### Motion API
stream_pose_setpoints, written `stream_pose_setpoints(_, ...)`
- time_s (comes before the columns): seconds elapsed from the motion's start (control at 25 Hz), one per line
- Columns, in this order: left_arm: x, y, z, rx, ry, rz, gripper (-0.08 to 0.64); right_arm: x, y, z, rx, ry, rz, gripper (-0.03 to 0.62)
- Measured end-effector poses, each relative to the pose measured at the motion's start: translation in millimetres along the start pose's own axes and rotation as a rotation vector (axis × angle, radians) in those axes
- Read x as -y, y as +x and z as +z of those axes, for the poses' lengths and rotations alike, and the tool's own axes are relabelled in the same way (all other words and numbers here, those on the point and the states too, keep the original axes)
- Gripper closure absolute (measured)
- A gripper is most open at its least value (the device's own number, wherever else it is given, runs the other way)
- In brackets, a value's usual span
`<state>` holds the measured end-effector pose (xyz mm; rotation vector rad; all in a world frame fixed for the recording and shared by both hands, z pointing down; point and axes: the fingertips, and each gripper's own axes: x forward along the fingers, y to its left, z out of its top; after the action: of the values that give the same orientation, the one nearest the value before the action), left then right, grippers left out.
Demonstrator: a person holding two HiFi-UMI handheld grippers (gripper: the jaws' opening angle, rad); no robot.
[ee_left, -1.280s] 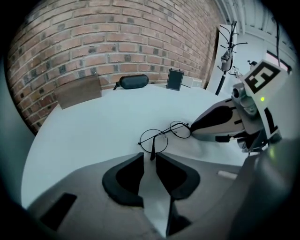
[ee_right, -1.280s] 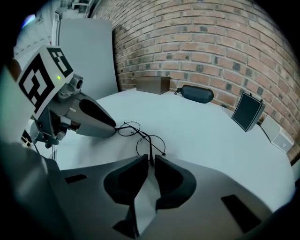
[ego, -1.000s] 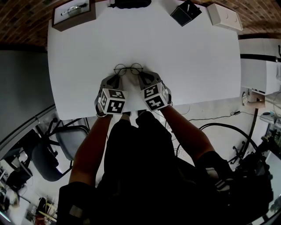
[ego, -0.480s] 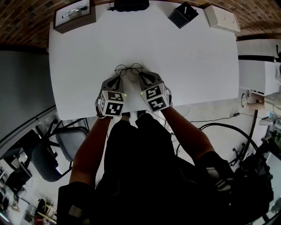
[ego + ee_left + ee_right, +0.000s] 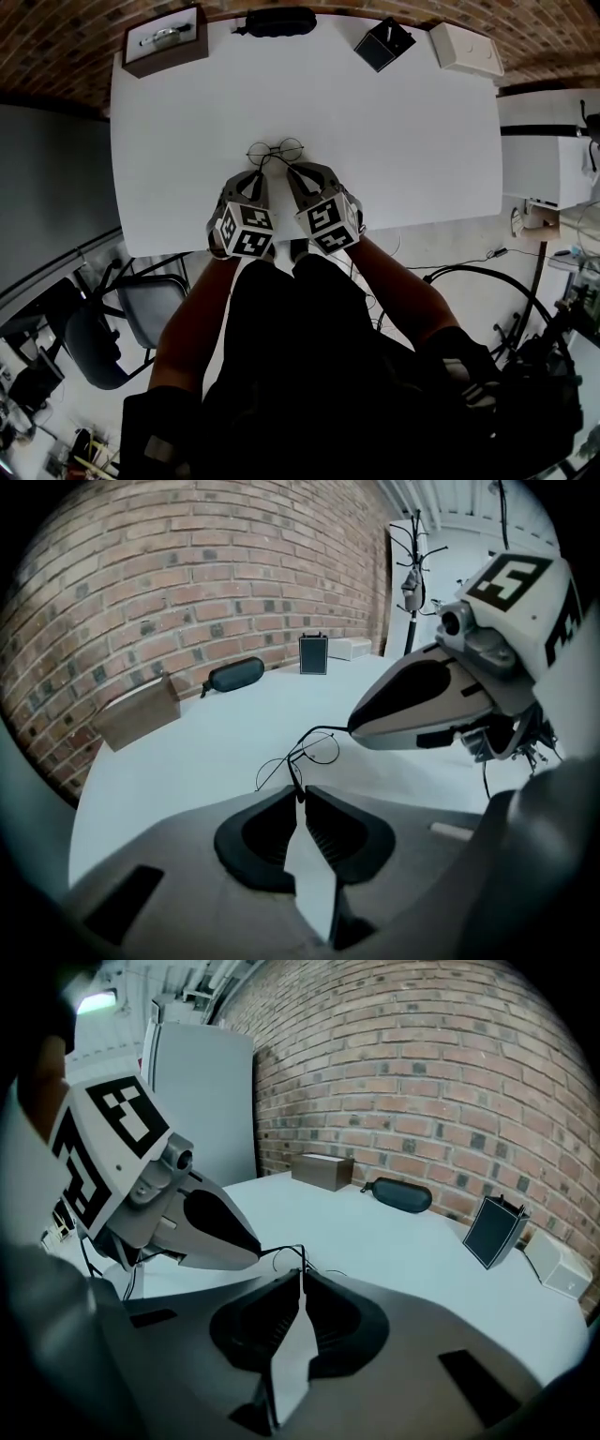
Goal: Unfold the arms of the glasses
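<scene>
Lifted slightly over the last second, the glasses (image 5: 275,150) are held over the white table (image 5: 403,141). One arm tip is pinched by the left gripper (image 5: 257,174), its jaws having just closed, and the other by the right gripper (image 5: 288,171), apparently so both can be swung open.

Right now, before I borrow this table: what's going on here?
A person holds a gripper in each hand over the white table. The left gripper, whose jaws have just been closing, pinches one thin arm of the round wire glasses; the right gripper pinches the other arm.
</scene>
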<state>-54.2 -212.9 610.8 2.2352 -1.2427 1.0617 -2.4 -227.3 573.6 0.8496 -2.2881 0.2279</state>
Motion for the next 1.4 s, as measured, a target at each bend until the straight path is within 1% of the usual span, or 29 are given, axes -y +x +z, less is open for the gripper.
stream_pose_setpoints(0.12, 2, -2, 3, 0.017, -0.024, -0.010, 0.520, -9, -2, 0, 0.016, -0.020, 0.046, 0.566)
stream_pose_setpoints(0.24, 14, -4, 7, 0.036, -0.012, -0.044, 0.520, -23, -2, -2, 0.019, -0.062, 0.103, 0.566)
stream_pose_setpoints(0.32, 20, -3, 5, 0.035, 0.000, -0.050, 0.520, -26, -1, -6, 0.017, -0.060, 0.115, 0.566)
stream_pose_setpoints(0.48, 23, 2, -5, 0.014, -0.004, -0.062, 0.520, -28, 4, -15, -0.003, -0.046, 0.128, 0.566)
stream_pose_setpoints(0.56, 29, 3, -7, 0.028, 0.036, -0.094, 0.520, -32, 5, -19, -0.015, -0.059, 0.145, 0.566)
stream_pose_setpoints(0.64, 35, 6, -9, 0.042, 0.100, -0.122, 0.520, -34, 7, -22, -0.025, -0.080, 0.152, 0.566)
stream_pose_setpoints(0.68, 36, 7, -12, 0.040, 0.119, -0.128, 0.520, -35, 9, -24, -0.029, -0.086, 0.154, 0.566)
stream_pose_setpoints(0.72, 37, 8, -14, 0.036, 0.122, -0.134, 0.520, -36, 10, -27, -0.032, -0.085, 0.156, 0.566)
stream_pose_setpoints(0.88, 37, 10, -22, 0.026, 0.070, -0.162, 0.520, -39, 15, -37, -0.040, -0.075, 0.166, 0.566)
stream_pose_setpoints(1.0, 34, 11, -29, 0.008, 0.053, -0.161, 0.520, -43, 20, -43, -0.039, -0.086, 0.185, 0.566)
stream_pose_setpoints(1.16, 27, 8, -38, 0.000, 0.017, -0.166, 0.520, -43, 22, -48, -0.077, -0.080, 0.165, 0.565)
stream_pose_setpoints(1.28, 20, 3, -40, 0.010, -0.050, -0.160, 0.520, -47, 22, -51, -0.090, -0.072, 0.175, 0.565)
stream_pose_setpoints(1.4, 4, -4, -32, 0.055, -0.153, -0.116, 0.520, -47, 21, -52, -0.097, -0.051, 0.168, 0.563)
